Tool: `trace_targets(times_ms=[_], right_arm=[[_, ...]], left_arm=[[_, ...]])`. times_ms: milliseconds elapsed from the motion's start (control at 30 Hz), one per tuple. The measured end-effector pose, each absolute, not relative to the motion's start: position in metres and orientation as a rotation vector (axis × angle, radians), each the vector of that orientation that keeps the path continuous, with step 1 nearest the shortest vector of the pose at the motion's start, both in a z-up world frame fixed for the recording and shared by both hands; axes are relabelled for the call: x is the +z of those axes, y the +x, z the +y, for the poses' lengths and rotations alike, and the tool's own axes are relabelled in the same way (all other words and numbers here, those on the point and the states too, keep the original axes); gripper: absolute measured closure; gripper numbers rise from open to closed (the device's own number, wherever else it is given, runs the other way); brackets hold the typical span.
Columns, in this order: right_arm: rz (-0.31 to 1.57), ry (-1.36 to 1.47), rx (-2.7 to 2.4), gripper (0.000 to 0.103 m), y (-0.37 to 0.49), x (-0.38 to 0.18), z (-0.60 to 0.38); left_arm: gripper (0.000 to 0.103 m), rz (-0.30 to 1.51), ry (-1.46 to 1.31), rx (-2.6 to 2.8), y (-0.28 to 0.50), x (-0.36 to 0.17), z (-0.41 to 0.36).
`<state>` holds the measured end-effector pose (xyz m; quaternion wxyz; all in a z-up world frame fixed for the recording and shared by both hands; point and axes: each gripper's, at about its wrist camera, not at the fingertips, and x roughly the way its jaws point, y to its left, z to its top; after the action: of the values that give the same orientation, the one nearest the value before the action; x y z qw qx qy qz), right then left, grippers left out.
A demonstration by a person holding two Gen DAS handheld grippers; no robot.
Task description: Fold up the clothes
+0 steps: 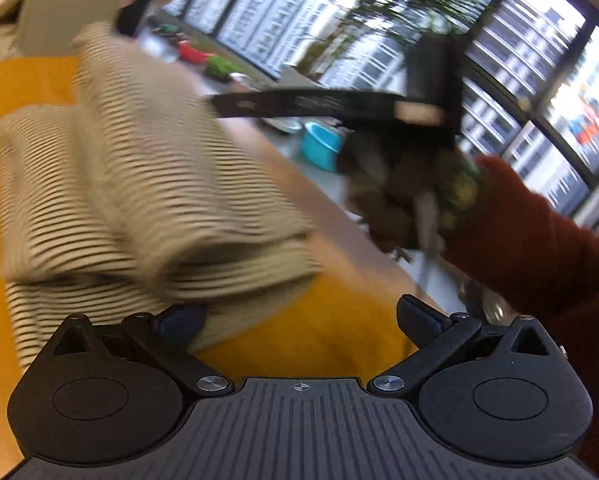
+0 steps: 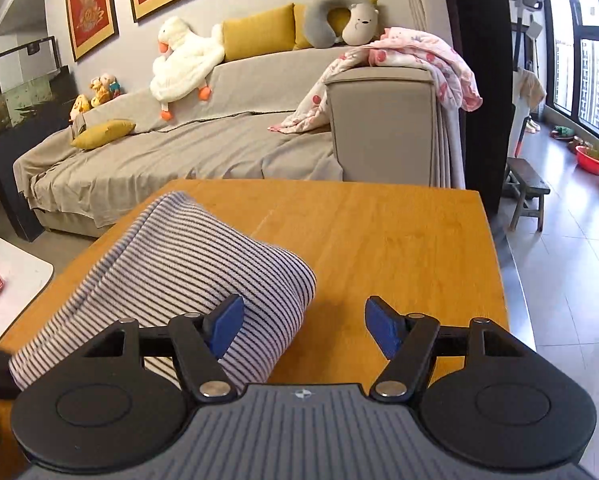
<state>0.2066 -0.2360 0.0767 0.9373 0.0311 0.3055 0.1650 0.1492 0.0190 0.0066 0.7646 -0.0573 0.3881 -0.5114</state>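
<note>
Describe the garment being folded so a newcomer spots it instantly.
Find the orange-brown wooden table in front of the grey sofa. The striped garment lies folded on its left side, the only cloth on the tabletop, white with thin dark stripes, unlike the pink floral blanket draped over the sofa arm.

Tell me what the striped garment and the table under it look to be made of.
Striped garment: soft knit fabric, probably cotton jersey; it bunches into rounded folds and looks matte. Table: wood or wood veneer, likely bamboo, honey-coloured with faint grain lines and a smooth, slightly glossy finish.
</note>
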Motion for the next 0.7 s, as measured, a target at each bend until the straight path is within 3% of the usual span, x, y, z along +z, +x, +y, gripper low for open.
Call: trace_targets(times_ms=[67, 333, 433, 467, 567, 600, 700], right_arm=[[0.616, 0.084, 0.369, 0.001, 0.197, 0.081, -0.238], [0.656, 0.345, 0.468, 0.000, 0.136, 0.053, -0.244], [0.659, 0.530, 0.458, 0.000, 0.136, 0.035, -0.242], [0.683, 0.569, 0.477, 0.002, 0.141, 0.030, -0.240], [0.738, 0.518, 0.491, 0.027, 0.153, 0.023, -0.232], [0.749, 0.478, 0.493, 0.031, 0.156, 0.022, -0.230], [0.769, 0.390, 0.517, 0.037, 0.166, 0.030, -0.240]], left_arm=[[0.000, 0.797, -0.096, -1.130, 0.139, 0.019, 0.025], [0.000, 0.609, -0.330, -0.830, 0.169, 0.047, 0.106], [0.000, 0.674, -0.421, -0.648, 0.202, 0.028, 0.119], [0.000, 0.715, -0.437, -0.614, 0.211, 0.017, 0.117], [0.008, 0.794, -0.396, -0.537, 0.223, -0.008, 0.106], [0.016, 0.806, -0.377, -0.530, 0.222, -0.013, 0.102], [0.021, 0.807, -0.363, -0.568, 0.214, -0.017, 0.084]])
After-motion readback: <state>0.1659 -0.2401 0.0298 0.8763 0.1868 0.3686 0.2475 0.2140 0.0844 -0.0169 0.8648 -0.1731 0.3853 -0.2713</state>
